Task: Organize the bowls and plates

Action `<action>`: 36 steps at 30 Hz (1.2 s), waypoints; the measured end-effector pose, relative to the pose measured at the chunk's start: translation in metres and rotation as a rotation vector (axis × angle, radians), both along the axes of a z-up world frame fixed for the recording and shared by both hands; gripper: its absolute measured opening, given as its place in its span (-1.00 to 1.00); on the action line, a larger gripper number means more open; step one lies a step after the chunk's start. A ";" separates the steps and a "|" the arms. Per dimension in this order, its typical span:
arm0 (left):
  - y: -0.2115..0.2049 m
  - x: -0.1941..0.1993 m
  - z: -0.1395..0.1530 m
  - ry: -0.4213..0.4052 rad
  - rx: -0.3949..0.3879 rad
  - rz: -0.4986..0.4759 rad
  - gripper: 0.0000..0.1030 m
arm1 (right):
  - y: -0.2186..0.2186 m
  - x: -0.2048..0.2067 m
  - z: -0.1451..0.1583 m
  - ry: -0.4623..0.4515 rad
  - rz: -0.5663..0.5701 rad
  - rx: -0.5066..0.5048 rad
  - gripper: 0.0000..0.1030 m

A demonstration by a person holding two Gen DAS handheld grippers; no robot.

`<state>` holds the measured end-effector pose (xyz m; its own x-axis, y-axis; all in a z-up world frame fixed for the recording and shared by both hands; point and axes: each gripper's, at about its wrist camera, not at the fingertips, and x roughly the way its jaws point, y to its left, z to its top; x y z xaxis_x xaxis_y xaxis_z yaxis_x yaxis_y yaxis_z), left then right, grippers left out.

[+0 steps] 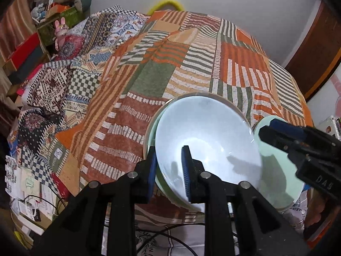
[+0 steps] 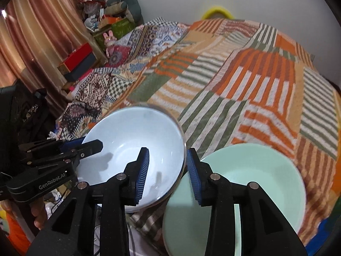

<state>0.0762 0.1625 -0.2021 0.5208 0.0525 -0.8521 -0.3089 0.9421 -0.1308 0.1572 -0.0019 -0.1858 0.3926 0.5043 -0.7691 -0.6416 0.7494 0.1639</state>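
A white bowl (image 1: 208,136) sits nested in a pale green bowl (image 1: 149,136) at the near edge of the bed. My left gripper (image 1: 168,166) straddles its near-left rim, one finger inside and one outside, with a gap around the rim. The same white bowl (image 2: 132,145) shows in the right wrist view, where my right gripper (image 2: 167,172) straddles its right rim, jaws apart. A second pale green bowl (image 2: 251,183) lies just right of it, also visible in the left wrist view (image 1: 275,170).
A patchwork bedspread (image 1: 181,64) covers the bed. Piled boxes and soft toys (image 1: 61,12) stand at the far left by a curtain (image 2: 38,34). Cables and papers (image 1: 32,194) lie below the bed's near edge.
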 end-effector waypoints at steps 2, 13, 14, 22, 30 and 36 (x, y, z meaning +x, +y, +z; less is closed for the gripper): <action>0.000 -0.005 0.007 -0.037 0.018 0.004 -0.21 | -0.002 0.001 0.002 -0.006 -0.006 0.010 -0.23; 0.008 -0.012 0.013 -0.077 -0.004 0.021 0.02 | -0.006 0.008 -0.014 0.073 -0.003 0.003 -0.22; 0.013 -0.014 0.009 -0.071 -0.020 0.038 0.02 | -0.004 0.009 -0.016 0.081 0.000 0.001 -0.21; 0.025 -0.016 -0.023 -0.008 -0.106 0.051 0.02 | 0.006 0.019 -0.028 0.129 0.006 -0.006 -0.21; 0.018 -0.001 -0.044 0.023 -0.145 0.008 0.02 | 0.019 0.024 -0.039 0.158 0.020 -0.026 -0.22; 0.017 0.005 -0.054 0.039 -0.177 -0.006 0.01 | 0.026 0.024 -0.045 0.172 0.039 -0.034 -0.22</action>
<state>0.0815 0.1796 -0.2564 0.4866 -0.1034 -0.8675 -0.3112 0.9073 -0.2827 0.1815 0.0239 -0.2308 0.2346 0.4893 -0.8400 -0.6352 0.7313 0.2486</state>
